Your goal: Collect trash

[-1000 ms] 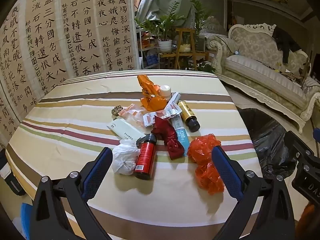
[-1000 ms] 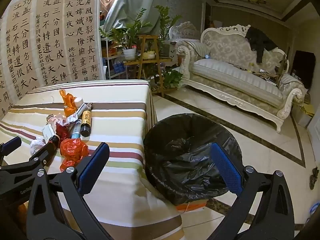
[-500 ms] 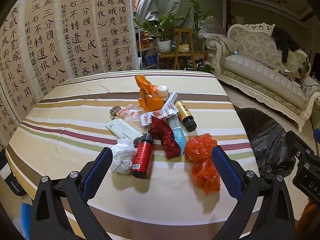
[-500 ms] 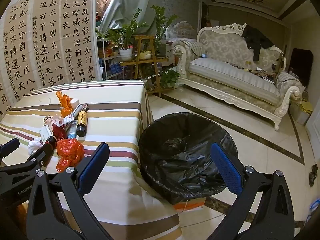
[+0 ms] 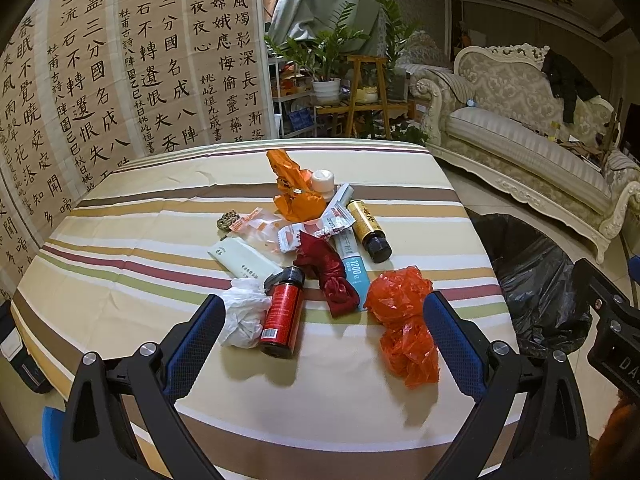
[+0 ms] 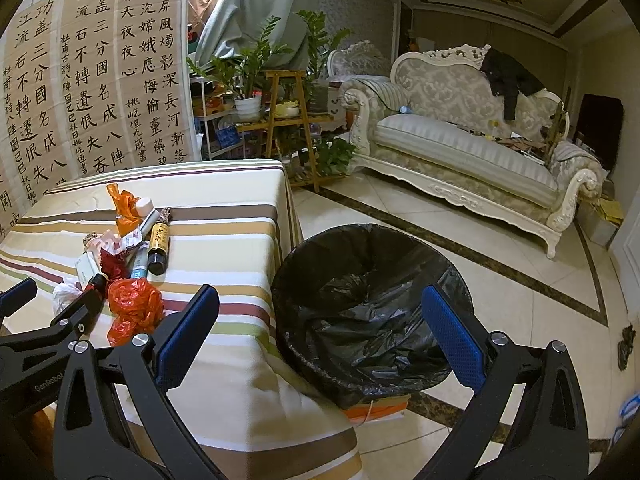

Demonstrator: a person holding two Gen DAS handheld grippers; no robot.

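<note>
left gripper (image 5: 320,336): released, above red bottle (image 5: 282,312) | right gripper (image 6: 320,334): released, over bin (image 6: 360,300) | table (image 5: 120,280): trash pile

Home living room, sofa (image 6: 460,148), calligraphy wall (image 5: 120,72)

Left gripper (image 5: 320,336) gapes over striped table (image 5: 120,280); red bottle (image 5: 282,312), white wad (image 5: 244,312), red bag (image 5: 404,328) between fingers.
</note>
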